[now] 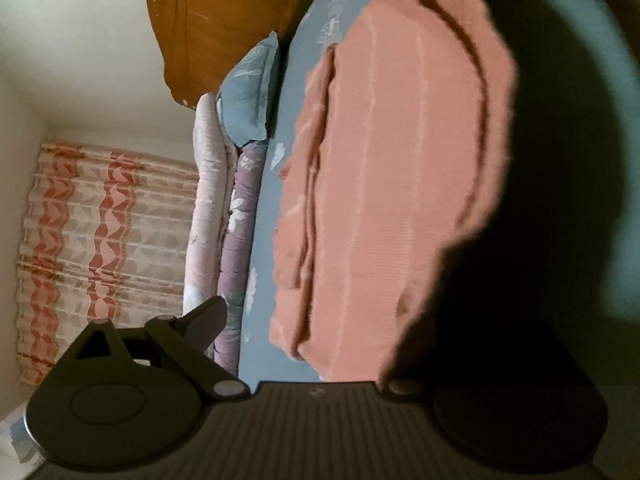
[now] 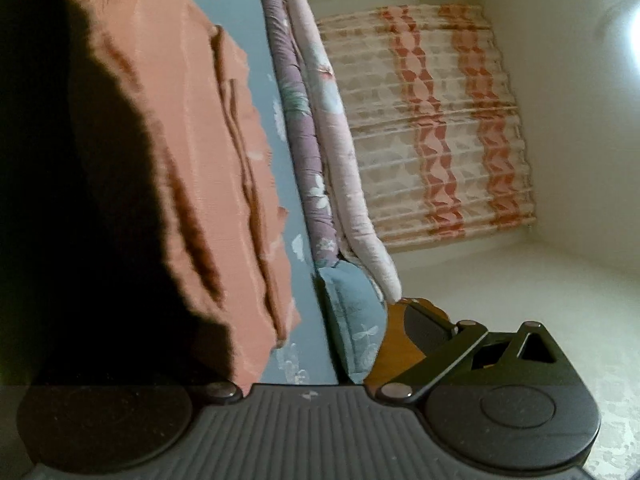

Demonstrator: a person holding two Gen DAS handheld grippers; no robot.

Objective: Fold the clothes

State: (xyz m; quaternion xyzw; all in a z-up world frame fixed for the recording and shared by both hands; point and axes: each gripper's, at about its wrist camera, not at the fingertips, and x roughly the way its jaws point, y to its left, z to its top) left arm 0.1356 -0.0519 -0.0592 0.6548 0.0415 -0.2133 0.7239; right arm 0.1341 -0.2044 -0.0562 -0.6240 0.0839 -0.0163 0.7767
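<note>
Two wrist views show the same salmon-pink garment (image 1: pixel 392 184), lying on a blue bedsheet (image 1: pixel 276 184) and already doubled over into a thick slab with several layered edges. Both cameras are rolled on their sides, so the bed rises like a wall in each picture.

Your left gripper (image 1: pixel 316 364) has one finger (image 1: pixel 200 324) showing, swung far out toward the patterned curtain (image 1: pixel 96 240); the other finger is lost in deep shadow. Its jaws stand wide apart with nothing between them. The garment lies straight ahead of this gripper and close, its long axis running away from you along the line the fingers point.

Your right gripper (image 2: pixel 308 364) also shows one finger (image 2: pixel 432 332), splayed out toward the wooden headboard (image 2: pixel 400 344) (the opposite finger is again hidden in the dark), and no cloth sits between its jaws. From here the garment (image 2: pixel 192 152) lies ahead and off to the shadowed side.

Neither hand looks clearly nearer, as far as I can judge; the near short edge faces both grippers. A rolled quilt (image 2: pixel 320 160) lies beyond the garment.
</note>
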